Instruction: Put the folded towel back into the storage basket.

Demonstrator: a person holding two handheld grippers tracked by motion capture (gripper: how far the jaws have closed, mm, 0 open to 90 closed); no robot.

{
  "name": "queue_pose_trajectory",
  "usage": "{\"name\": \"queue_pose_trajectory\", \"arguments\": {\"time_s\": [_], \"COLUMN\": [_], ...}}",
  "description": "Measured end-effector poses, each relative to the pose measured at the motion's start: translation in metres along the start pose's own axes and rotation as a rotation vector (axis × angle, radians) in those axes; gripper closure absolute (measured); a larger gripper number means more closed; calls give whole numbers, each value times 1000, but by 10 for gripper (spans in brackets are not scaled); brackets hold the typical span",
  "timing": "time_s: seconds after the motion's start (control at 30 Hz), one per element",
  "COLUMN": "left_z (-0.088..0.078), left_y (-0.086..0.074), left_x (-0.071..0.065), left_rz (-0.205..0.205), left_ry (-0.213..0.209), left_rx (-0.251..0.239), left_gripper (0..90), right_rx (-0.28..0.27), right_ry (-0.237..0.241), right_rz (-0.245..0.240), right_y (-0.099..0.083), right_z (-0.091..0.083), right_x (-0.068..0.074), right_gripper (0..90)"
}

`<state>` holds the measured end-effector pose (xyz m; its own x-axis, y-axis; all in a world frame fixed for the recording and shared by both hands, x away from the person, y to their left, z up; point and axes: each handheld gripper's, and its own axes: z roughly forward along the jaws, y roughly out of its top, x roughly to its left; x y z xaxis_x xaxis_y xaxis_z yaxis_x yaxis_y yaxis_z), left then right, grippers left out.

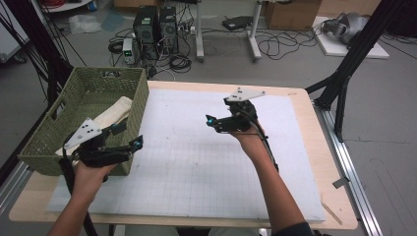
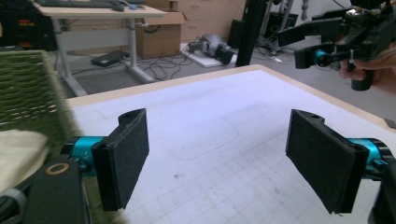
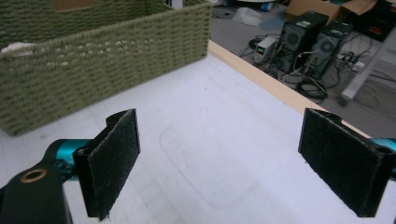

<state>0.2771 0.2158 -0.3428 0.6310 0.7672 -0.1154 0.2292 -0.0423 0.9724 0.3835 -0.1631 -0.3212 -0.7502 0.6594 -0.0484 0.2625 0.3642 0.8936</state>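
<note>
Left gripper [image 1: 129,136] spread, empty, beside green basket [image 1: 78,96] holding cream cloth [image 1: 114,112]. Right gripper [image 1: 212,121] spread, empty, above white mat [image 1: 196,162] on table [image 1: 314,123].

Cloth [image 1: 114,114] (cream) lies partly hidden inside basket [image 1: 98,81].

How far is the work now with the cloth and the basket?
Done: the cloth already lies inside the basket. In hand: nothing; the left gripper and the right gripper are both open and empty above the white mat. Left: apparently nothing more to pack.
</note>
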Motion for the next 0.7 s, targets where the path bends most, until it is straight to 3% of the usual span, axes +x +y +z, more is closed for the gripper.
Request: {"name": "queue_pose_trajectory", "arguments": {"time_s": [0.2, 0.3, 0.4, 0.7], "left_z": [24, 34, 44, 65], "left_y": [-5, -8, -12, -27], "left_x": [-16, -22, -26, -33], "left_rz": [21, 29, 26, 62], "left_ry": [-52, -77, -100, -157], "left_rx": [8, 13, 13, 42], "left_gripper": [218, 219, 218, 235], "right_rx": [7, 10, 10, 18], "right_ry": [-47, -69, -91, -146], "right_rz": [16, 54, 63, 91], "right_y": [-33, -49, -63, -102], "right_z": [-36, -51, -65, -97], "right_x": [-9, -15, -19, -19], "right_gripper": [119, 119, 119, 115]}}
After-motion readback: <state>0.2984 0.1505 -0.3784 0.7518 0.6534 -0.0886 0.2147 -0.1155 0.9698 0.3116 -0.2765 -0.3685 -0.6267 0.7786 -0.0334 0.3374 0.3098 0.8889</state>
